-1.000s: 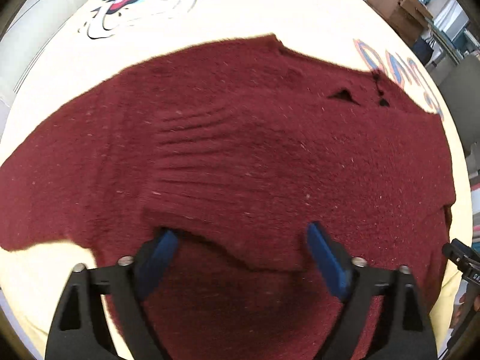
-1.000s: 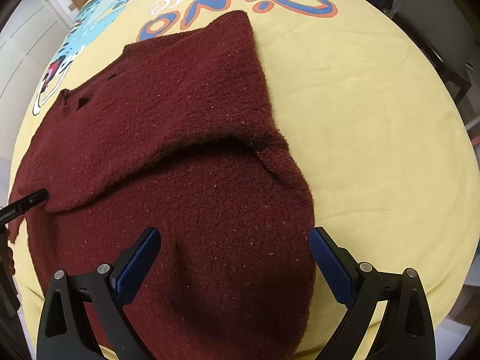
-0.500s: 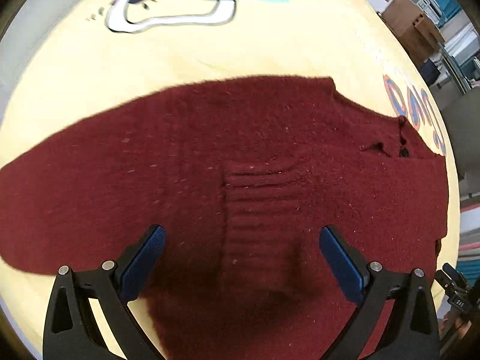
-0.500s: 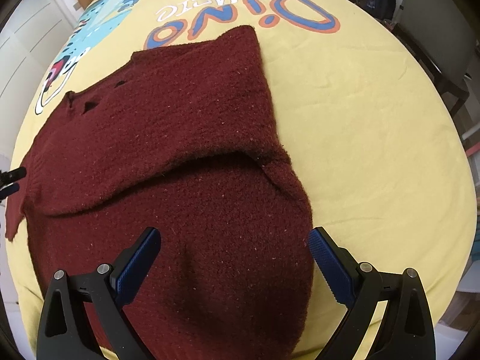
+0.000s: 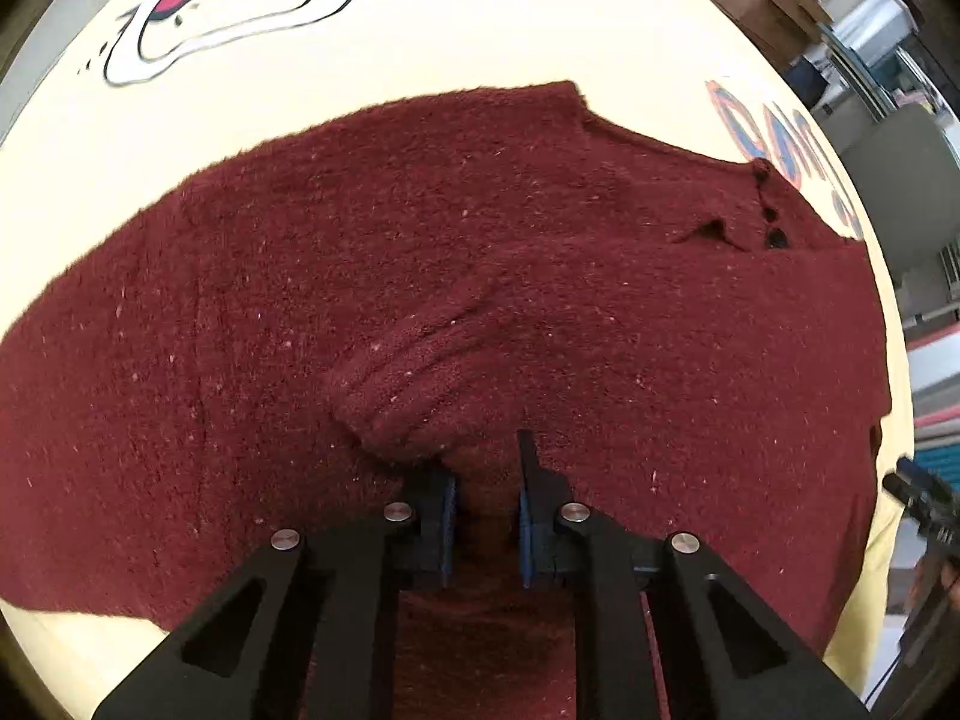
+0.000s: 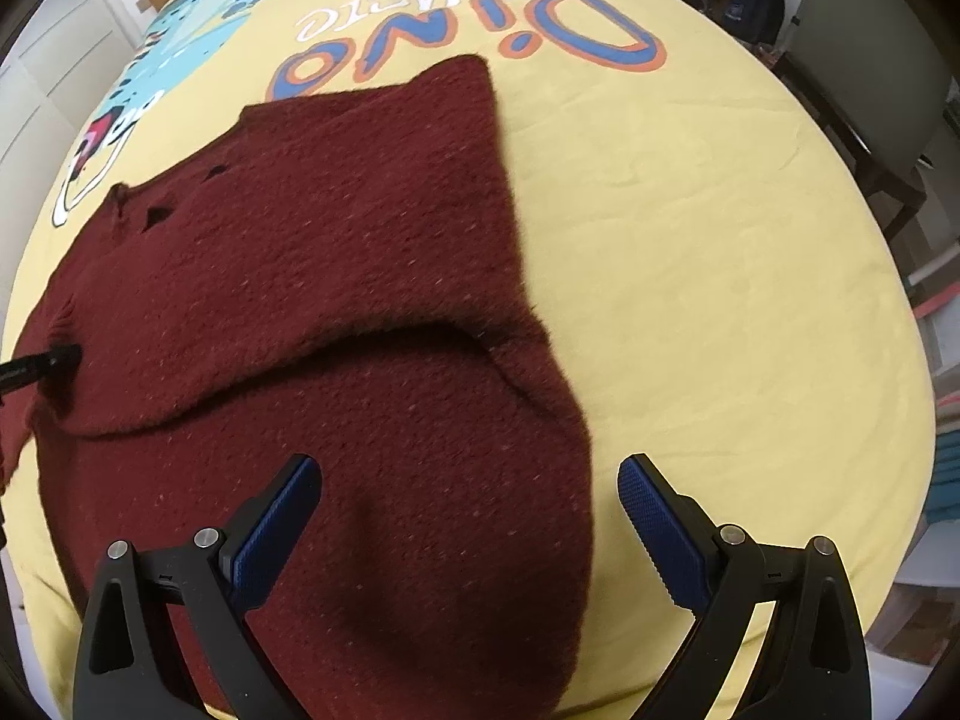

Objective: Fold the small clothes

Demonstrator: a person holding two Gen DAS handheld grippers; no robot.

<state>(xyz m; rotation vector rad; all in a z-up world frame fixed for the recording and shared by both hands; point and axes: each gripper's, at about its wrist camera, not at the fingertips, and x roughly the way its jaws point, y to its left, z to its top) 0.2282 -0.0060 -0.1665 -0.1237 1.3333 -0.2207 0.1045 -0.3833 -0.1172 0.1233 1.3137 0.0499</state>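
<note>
A: Entry, left side. What does your left hand-held gripper [image 5: 486, 483] have?

B: Its jaws have come in close, with a fold of the maroon knitted sweater [image 5: 420, 276] between the blue pads [image 5: 445, 501]. The cloth bunches up just beyond the fingertips, at a ribbed cuff [image 5: 390, 402]. I read it as clenched on the sweater.

A: And the right?

B: My right hand-held gripper [image 6: 468, 510] is released, jaws wide, hovering over the near right part of the sweater. The pads press on nothing; one fingertip [image 6: 645, 480] stands over the yellow sheet.

A: Where does the garment lie?

B: Spread flat on the yellow printed sheet [image 6: 690, 240] over the worktop, one layer already lapped over the near part. The collar with its dark buttons [image 5: 774, 228] points to the far right in the left view. The "Dino" lettering [image 6: 480, 42] sits just beyond the far edge; a cartoon mouth print [image 5: 198, 18] lies far left.
</note>
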